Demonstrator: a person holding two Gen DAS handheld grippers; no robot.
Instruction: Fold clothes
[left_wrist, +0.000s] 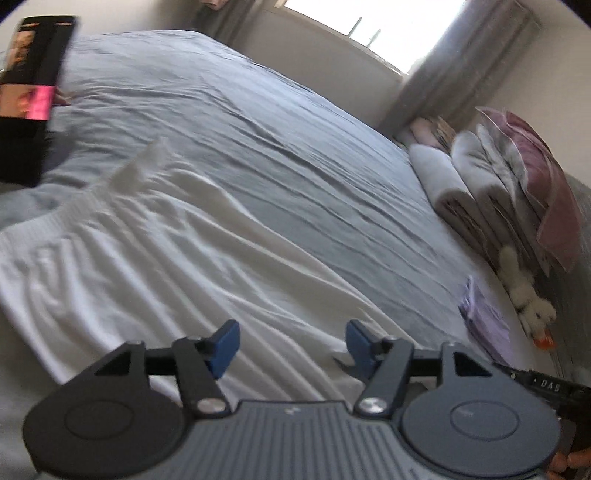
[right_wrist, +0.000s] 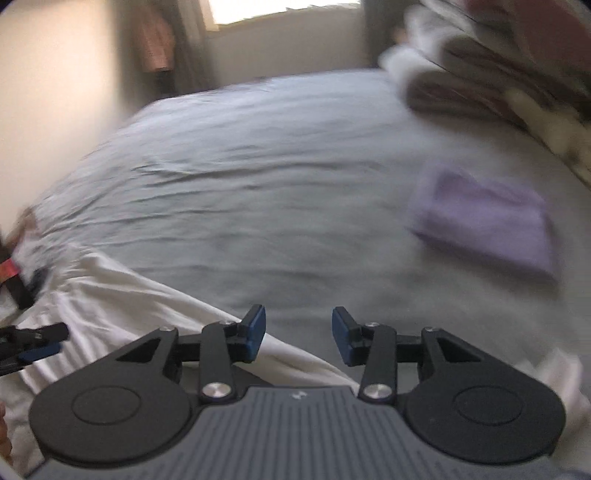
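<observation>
Jaws apart on both: left gripper and right gripper each show a clear gap between the blue pads, nothing held. White garment lies spread on the bed, near edge, wrinkled in long ridges, a ribbed band along its left end; it looks like a single layer, though the blur makes that unsure. Left gripper hangs low over the garment's near hem; right gripper sits over the garment's right-hand edge, where white cloth gives way to grey sheet. Lilac folded piece lies well apart toward the headboard side, near the rolled bedding and a plush toy. Both views are motion-blurred, so the rig is likely moving. My read: the garment is laid flat, either just before a fold or between folds; can't settle which. A fold from here would need each set of jaws closed on one layer of hem only, not the sheet beneath, with both ends lifted together so the ridges don't get pressed in.
</observation>
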